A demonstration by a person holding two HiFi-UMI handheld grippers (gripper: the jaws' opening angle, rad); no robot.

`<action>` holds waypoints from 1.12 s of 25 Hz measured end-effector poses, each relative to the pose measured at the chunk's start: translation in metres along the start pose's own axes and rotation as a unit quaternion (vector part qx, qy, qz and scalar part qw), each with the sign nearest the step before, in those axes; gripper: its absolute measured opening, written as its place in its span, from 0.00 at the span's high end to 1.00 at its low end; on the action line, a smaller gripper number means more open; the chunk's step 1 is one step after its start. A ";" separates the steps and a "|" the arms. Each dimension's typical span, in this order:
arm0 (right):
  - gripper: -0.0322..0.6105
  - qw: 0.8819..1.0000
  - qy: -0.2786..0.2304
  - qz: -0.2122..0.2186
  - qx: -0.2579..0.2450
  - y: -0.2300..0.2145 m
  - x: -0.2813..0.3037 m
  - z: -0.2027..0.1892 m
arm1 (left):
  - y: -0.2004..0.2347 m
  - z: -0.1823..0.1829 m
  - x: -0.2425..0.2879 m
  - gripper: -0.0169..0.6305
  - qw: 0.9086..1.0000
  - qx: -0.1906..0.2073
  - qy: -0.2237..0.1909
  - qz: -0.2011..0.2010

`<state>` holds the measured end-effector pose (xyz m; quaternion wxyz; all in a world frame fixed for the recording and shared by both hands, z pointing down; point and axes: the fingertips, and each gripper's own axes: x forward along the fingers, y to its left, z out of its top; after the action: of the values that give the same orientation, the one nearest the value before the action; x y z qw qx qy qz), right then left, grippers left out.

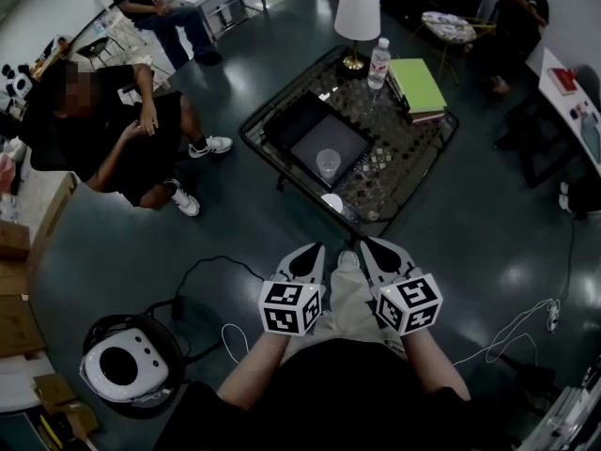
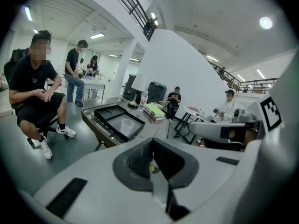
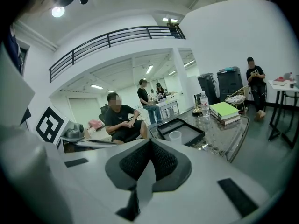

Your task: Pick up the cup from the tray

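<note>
A clear plastic cup (image 1: 328,163) stands upright in a black tray (image 1: 299,120) on a glass-topped table (image 1: 413,139) ahead of me. Both grippers hover low near my body, well short of the table and side by side. The left gripper (image 1: 315,249) is shut with nothing in it, and the right gripper (image 1: 369,244) is shut and empty too. In the left gripper view the cup (image 2: 126,125) sits in the tray (image 2: 105,110) beyond the closed left gripper (image 2: 152,146). The right gripper view shows the cup (image 3: 175,136) and tray (image 3: 187,132) past the closed right gripper (image 3: 149,146).
On the table stand a white lamp (image 1: 357,12), a water bottle (image 1: 377,62), green-topped books (image 1: 416,85) and a small white dish (image 1: 331,202) near the front edge. A person (image 1: 113,130) sits at the left. A white device (image 1: 122,365) and cables lie on the floor.
</note>
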<state>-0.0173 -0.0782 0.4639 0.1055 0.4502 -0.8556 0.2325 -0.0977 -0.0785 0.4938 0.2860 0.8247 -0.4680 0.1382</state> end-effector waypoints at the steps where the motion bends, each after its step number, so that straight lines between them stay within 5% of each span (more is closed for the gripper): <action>1: 0.93 1.000 0.002 0.000 -0.001 -0.006 0.005 0.003 | 0.004 0.002 0.007 0.96 1.000 -0.003 0.002 0.002; 22: 0.93 0.997 0.067 0.046 -0.006 -0.094 0.107 0.032 | 0.060 0.025 0.145 0.95 0.998 -0.023 0.031 0.052; 28: 0.93 0.995 0.083 0.052 0.006 -0.114 0.123 0.030 | 0.082 0.018 0.186 0.78 0.995 -0.020 0.058 0.073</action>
<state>0.0064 -0.2373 0.5205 0.1612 0.3845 -0.8650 0.2791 -0.0713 -0.2509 0.5997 0.3181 0.7731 -0.5122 0.1969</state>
